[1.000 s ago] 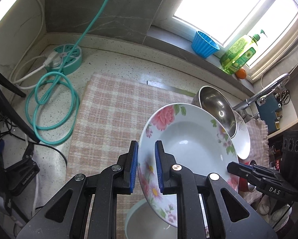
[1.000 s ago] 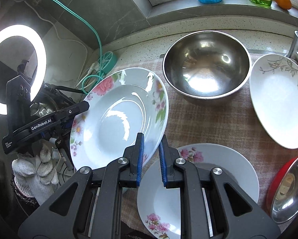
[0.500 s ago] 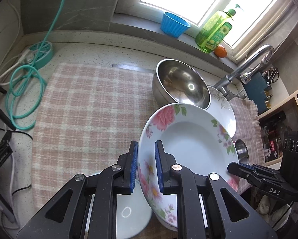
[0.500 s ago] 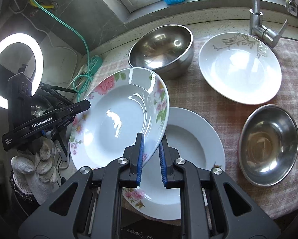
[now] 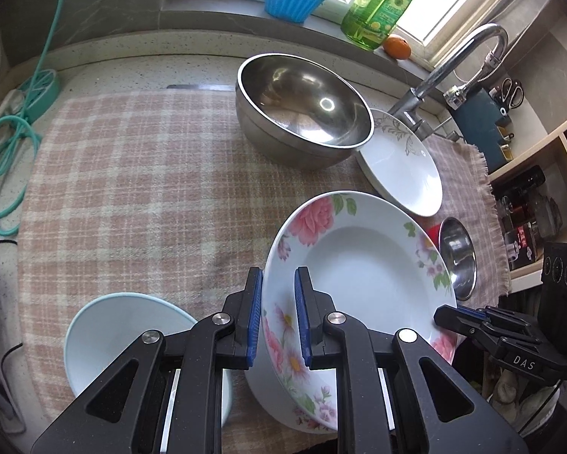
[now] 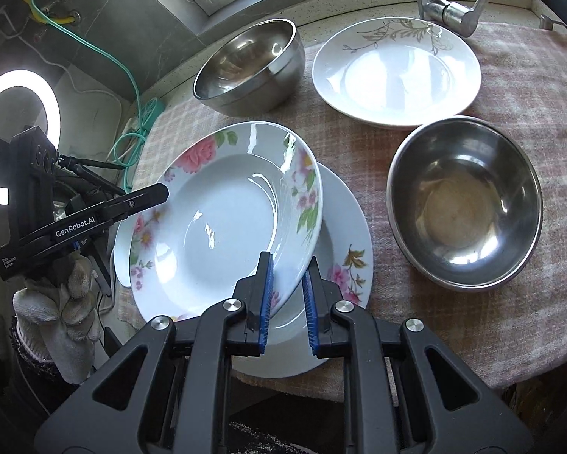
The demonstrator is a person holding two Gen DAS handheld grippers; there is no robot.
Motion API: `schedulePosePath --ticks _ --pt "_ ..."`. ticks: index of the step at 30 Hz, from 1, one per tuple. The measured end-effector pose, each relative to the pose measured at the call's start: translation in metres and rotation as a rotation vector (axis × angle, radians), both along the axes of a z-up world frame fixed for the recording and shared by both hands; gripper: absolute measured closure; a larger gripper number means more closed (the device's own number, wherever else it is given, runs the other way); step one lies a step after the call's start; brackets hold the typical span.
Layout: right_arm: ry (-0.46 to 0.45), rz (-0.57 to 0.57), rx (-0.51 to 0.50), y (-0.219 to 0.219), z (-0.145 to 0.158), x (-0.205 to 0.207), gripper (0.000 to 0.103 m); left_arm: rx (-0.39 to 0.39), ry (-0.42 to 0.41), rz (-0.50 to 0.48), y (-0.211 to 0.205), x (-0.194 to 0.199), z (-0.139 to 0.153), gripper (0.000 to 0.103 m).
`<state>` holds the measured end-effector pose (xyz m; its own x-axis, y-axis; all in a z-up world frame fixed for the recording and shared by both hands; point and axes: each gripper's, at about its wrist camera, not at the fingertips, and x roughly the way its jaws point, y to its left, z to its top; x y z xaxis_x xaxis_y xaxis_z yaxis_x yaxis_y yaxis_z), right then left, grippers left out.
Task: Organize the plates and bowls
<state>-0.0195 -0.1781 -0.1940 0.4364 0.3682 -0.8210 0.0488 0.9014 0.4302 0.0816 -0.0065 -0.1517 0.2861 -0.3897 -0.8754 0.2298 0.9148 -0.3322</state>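
Your left claw is clamped on the left rim of the floral plate, and your right claw is clamped on the opposite rim of the same plate. You carry it between both hands, tilted, its far edge higher than the near one.

Going left to right across the table: a pale blue bowl sits at the near left, just beside your left claw. Next comes the held plate, and directly under it a second floral plate lies flat on the checked cloth near the front edge. That lower plate is what the coming move turns on. It sits below and slightly right of the one you hold, so the plate wants to go down and a little right, and be levelled, to nest on it. Both hands are equally near; neither can let go first without the plate tipping.

Behind stands the large steel bowl, then the white plate by the faucet. At the right the small steel bowl lies just beside the lower plate.

Room is tight on the right, where your right claw could knock the small bowl's rim, and at the front, where the lower plate reaches close to the table's edge. The left side of the cloth is open.
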Motion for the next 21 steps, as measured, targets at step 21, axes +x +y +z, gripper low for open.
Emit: schedulePosePath --ticks 21 --pt "0.076 0.0 -0.014 0.002 -0.029 -0.007 0.084 0.079 0.046 -0.062 -0.017 -0.011 -0.021 0.088"
